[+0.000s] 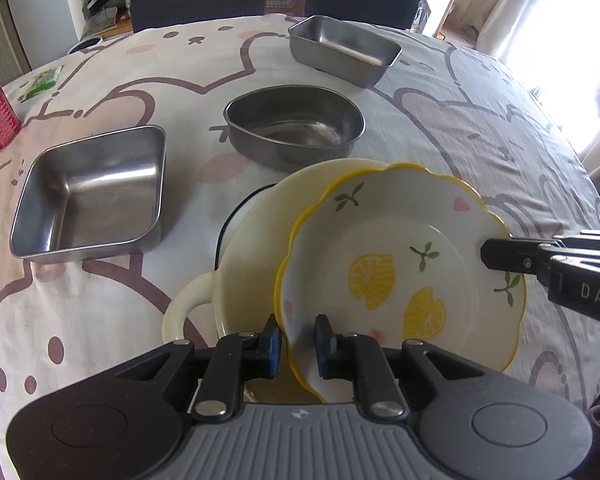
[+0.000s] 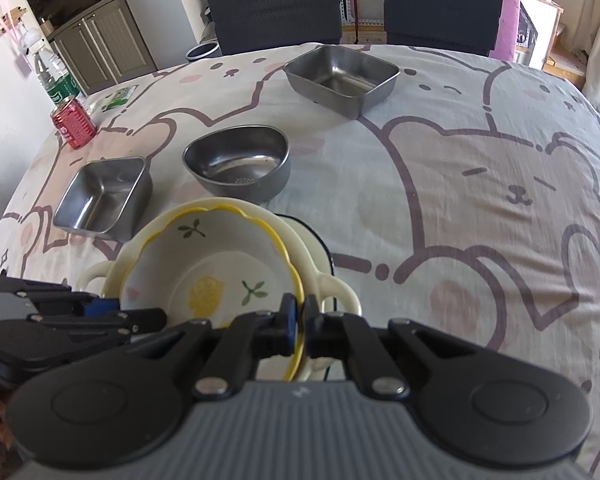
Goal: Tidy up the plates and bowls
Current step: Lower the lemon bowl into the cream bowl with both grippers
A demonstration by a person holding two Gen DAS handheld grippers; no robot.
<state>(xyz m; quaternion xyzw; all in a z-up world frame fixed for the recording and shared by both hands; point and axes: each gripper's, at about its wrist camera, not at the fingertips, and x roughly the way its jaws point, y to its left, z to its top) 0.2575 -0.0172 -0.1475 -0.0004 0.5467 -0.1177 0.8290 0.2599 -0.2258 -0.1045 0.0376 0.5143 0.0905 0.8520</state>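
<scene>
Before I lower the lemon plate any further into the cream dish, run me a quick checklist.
1. Right gripper pinching lemon plate rim: ok, pads close on the yellow edge.
2. Left gripper hold: cannot tell; jaws straddle the rim with a gap showing.
3. Plate level: not ok, it tilts over the cream handled dish.
4. Cream dish interior free: cannot tell, the plate hides most of it.
5. Oval steel bowl and square steel tray stand apart from the stack: ok.
</scene>
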